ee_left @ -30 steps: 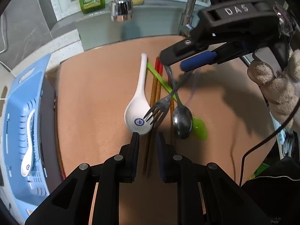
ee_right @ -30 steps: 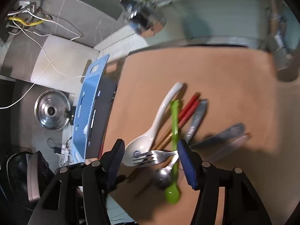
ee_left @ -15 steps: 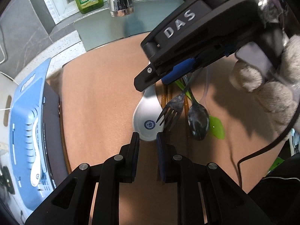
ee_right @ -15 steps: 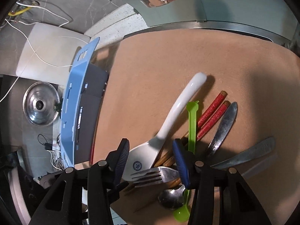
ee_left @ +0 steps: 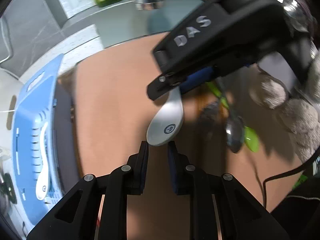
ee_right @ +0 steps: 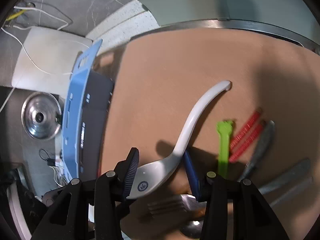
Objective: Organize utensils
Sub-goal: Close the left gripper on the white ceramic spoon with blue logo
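Far left, the blue rack [ee_left: 30, 132] already holds one white spoon [ee_left: 43, 172], so that's probably where utensils go. The left gripper [ee_left: 158, 150] hovers just short of the white soup spoon [ee_right: 180, 146] on the brown desk [ee_right: 180, 64], jaws slightly apart and empty. The right gripper [ee_right: 164, 170] straddles that spoon's neck, jaws just been closing, not visibly pinching yet. Fork [ee_right: 172, 204], green spoon [ee_right: 223, 148], red chopsticks [ee_right: 245, 134] wait piled to the right.
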Demonstrator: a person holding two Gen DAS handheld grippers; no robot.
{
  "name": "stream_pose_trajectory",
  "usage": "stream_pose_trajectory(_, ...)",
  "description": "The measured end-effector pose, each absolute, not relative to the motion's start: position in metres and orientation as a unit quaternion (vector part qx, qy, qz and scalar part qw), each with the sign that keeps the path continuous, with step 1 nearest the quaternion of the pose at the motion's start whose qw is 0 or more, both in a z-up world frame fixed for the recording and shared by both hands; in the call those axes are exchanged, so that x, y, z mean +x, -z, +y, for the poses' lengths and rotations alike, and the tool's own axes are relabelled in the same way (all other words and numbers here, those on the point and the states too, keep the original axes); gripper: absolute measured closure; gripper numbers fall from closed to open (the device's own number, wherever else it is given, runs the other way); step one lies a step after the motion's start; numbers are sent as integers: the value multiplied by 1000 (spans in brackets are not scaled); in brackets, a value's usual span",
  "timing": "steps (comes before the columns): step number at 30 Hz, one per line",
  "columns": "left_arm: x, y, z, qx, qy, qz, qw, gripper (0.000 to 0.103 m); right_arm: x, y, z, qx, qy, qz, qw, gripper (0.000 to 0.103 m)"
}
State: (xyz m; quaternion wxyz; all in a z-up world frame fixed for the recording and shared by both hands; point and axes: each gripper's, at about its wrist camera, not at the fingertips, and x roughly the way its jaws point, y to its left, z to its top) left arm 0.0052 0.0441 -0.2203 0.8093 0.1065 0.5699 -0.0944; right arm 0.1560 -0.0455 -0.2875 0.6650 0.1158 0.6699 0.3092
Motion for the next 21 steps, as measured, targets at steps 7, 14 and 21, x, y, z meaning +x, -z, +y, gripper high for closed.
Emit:
stream_pose_trajectory(7, 7, 208, 42, 137, 108, 554, 814, 76, 163, 290, -46, 137, -300, 670, 665, 62)
stream_pose_trajectory(14, 16, 217, 22, 165, 152, 563, 796, 74, 173, 293, -52, 142, -276, 677, 667, 73)
stream_pose_trajectory(21, 26, 228, 23, 153, 165, 569, 791, 81, 177, 294, -50, 125, -255, 680, 676, 87)
